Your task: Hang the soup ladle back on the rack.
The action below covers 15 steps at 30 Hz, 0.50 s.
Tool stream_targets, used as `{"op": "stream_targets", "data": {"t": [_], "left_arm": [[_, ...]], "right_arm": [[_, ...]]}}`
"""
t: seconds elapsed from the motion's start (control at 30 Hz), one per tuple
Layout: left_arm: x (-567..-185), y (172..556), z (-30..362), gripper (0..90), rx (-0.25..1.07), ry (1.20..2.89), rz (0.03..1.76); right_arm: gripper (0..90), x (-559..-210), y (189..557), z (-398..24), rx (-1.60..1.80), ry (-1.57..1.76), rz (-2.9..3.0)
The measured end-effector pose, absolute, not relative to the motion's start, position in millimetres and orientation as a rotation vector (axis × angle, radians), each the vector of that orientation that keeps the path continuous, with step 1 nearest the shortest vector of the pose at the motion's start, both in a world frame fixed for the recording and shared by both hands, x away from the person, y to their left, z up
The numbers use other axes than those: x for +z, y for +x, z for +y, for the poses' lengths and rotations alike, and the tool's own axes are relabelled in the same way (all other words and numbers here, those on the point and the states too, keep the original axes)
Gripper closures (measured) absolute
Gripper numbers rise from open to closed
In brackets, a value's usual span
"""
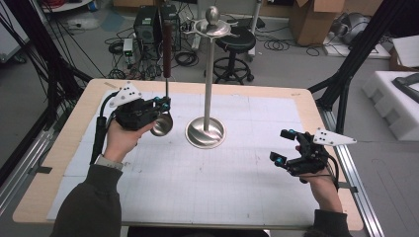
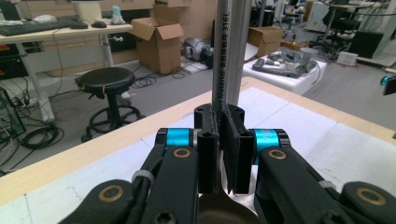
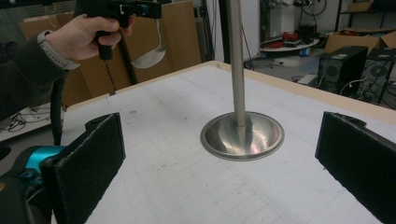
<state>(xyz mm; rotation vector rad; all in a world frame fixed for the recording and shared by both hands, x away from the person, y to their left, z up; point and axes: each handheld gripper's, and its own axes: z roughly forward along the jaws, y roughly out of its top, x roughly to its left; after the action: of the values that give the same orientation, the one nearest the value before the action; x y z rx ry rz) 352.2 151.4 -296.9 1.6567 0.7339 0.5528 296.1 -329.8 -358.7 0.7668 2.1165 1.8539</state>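
Holding the ladle (image 1: 163, 118) upright by its thin metal stem, my left claw (image 1: 159, 104) is clamped tight, the bowl hanging above the tabletop (image 1: 247, 187) just beside the steel stand (image 1: 206, 131). My right claw (image 1: 282, 146) gapes wide, well apart.

ladle (image 1: 162, 123) just left of stand (image 1: 205, 131) at table (image 1: 197, 197) centre; left gripper (image 1: 160, 104) on ladle shaft, right gripper (image 1: 284, 146) well right.
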Motion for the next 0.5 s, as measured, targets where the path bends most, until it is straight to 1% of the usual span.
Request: {"op": "stream_targets", "data": {"t": [0.5], "left_arm": [[-294.1, 358.9, 143.3, 84.3, 0.547, 1.663, 0.720]], "right_arm": [[0.4, -358.5, 294.9, -333.9, 1.865, 0.770, 2.102]]}}
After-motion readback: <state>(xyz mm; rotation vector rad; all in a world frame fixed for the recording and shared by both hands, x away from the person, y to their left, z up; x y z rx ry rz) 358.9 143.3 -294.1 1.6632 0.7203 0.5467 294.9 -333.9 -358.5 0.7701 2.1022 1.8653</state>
